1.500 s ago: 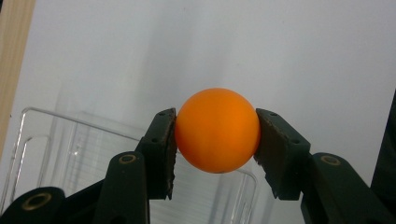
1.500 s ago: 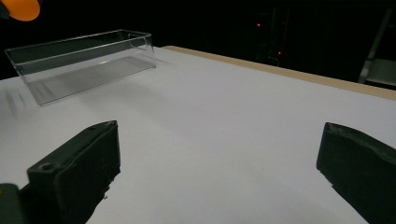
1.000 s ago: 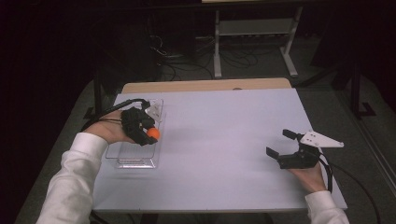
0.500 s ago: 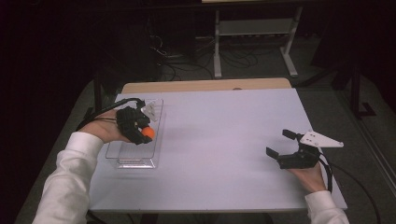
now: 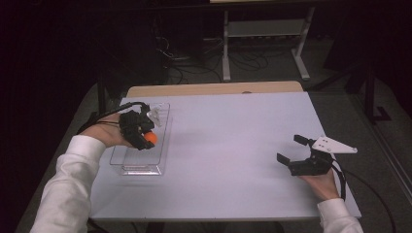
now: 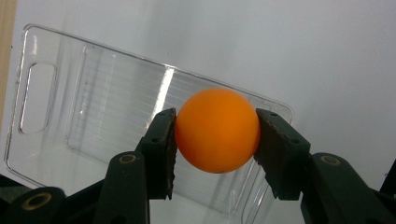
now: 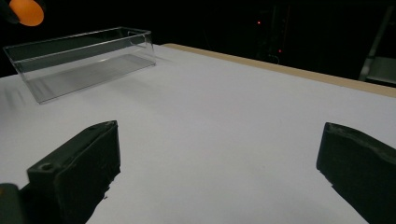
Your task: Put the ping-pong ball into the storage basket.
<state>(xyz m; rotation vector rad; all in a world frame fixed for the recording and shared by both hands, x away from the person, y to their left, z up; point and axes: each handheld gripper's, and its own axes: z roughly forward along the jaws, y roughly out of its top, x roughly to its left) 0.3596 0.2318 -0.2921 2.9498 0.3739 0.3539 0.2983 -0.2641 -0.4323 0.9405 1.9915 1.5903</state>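
A white table (image 5: 228, 145) takes up most of the high view, with a strip of bare wood along its far edge and dark floor around it. On its left side sits a clear plastic bin (image 5: 141, 165), long and narrow, running from near to far, open at the top with nothing lying on its floor. From the right gripper view the same bin (image 7: 84, 65) stands at the far left of the table.

A person's white sleeves come in from the near edge, one at each side. The left gripper (image 5: 145, 138) hangs above the bin, pointing down into it. Its two black jaws are clamped on an orange ball (image 6: 217, 129), one pad pressed against each side; the ball is held in the air over the bin's floor, and whether it is below the rim cannot be told. In the high view the ball (image 5: 151, 138) shows as an orange spot over the middle of the bin.

The right gripper (image 5: 291, 149) rests well apart from all this, at the near right of the table, its grey three-cornered plate on top. Its jaws stand wide apart with only bare table between them.
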